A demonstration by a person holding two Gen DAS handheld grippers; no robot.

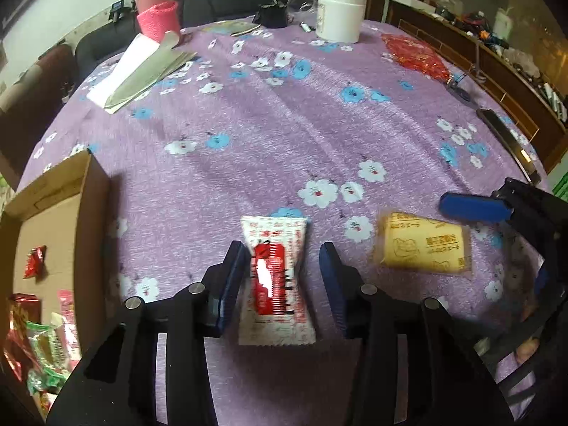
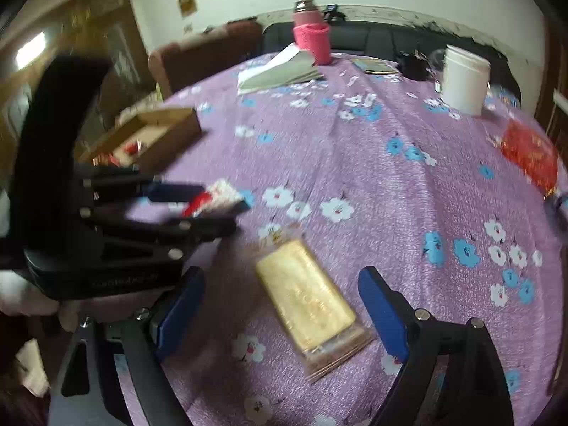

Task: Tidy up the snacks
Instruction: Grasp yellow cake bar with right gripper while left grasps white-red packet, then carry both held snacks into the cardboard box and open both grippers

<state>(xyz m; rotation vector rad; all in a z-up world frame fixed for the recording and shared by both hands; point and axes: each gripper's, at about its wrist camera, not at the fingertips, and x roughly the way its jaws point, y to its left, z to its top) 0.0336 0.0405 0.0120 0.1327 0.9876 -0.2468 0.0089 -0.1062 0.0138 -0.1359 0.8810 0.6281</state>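
Left wrist: left gripper (image 1: 282, 284) straddles the red sachet (image 1: 275, 280) on the cloth (image 1: 269, 113), jaws apart, not pressing; light, crinkly, best pinched mid-body; box (image 1: 53, 213) nearby. Right wrist: right gripper (image 2: 280, 310) wide around the yellow pack (image 2: 307, 300); stiffer, slick film.

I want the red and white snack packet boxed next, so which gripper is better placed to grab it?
Left. The left gripper already straddles the red-and-white packet, and the cardboard box is on its side. The right gripper is open around the yellow packet.
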